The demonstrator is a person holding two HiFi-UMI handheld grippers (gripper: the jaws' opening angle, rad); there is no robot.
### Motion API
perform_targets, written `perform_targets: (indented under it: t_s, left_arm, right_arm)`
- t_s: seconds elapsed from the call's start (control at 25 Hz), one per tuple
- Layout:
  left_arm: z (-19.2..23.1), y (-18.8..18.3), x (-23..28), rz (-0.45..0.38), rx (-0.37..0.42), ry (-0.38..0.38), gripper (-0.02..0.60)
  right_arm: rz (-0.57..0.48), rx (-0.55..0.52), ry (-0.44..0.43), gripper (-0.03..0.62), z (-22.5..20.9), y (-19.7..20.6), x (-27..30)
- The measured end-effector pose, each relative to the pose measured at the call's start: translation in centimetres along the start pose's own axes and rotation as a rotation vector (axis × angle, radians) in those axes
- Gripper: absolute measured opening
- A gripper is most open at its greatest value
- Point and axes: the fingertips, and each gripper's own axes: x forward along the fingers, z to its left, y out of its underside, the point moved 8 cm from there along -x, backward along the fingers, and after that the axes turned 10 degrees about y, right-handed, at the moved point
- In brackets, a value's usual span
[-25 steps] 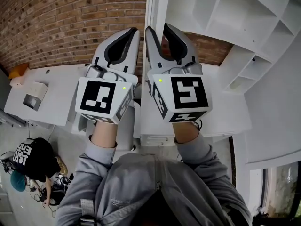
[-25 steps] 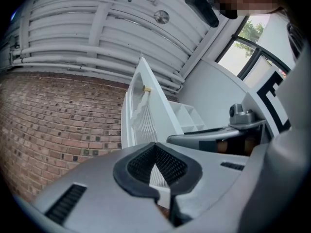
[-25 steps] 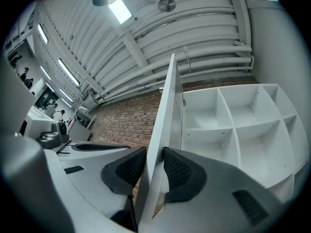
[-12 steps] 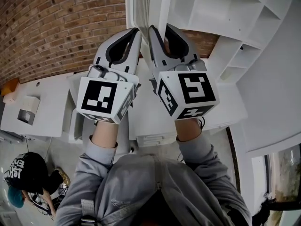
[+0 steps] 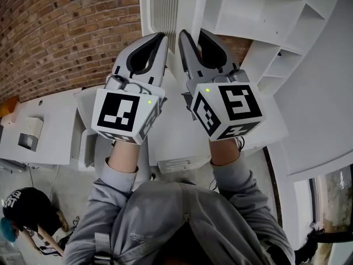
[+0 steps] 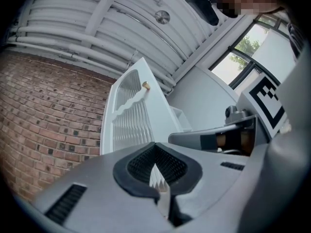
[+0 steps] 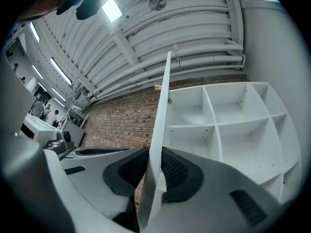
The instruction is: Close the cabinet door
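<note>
The cabinet door was clamped edgewise by the right gripper, whose jaws had just been closing; beside it on the left, the left gripper was seen with jaws together, empty.

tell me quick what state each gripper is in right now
Left gripper: closed, holding nothing.
Right gripper: its jaws have just been closing and are now clamped on the edge of the cabinet door.

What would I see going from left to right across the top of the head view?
brick wall → left gripper → cabinet door → right gripper → white shelves
</note>
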Motion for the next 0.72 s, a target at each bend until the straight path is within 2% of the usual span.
perform_targets:
  t_s: [0.24,0.72]
  left_arm:
    - [-0.8,0.5,1.6,0.005,0.004,0.013,0.006]
    - [-2.3,1.9,5.8,0.004,-0.001,-0.051,0.006]
  right_arm:
    - [-0.004,0.028,-0.029,0.097,-2.0,0.2,0.3]
    - [-0.005,0.060,-0.135,0.097,-6.9,1.0,1.1]
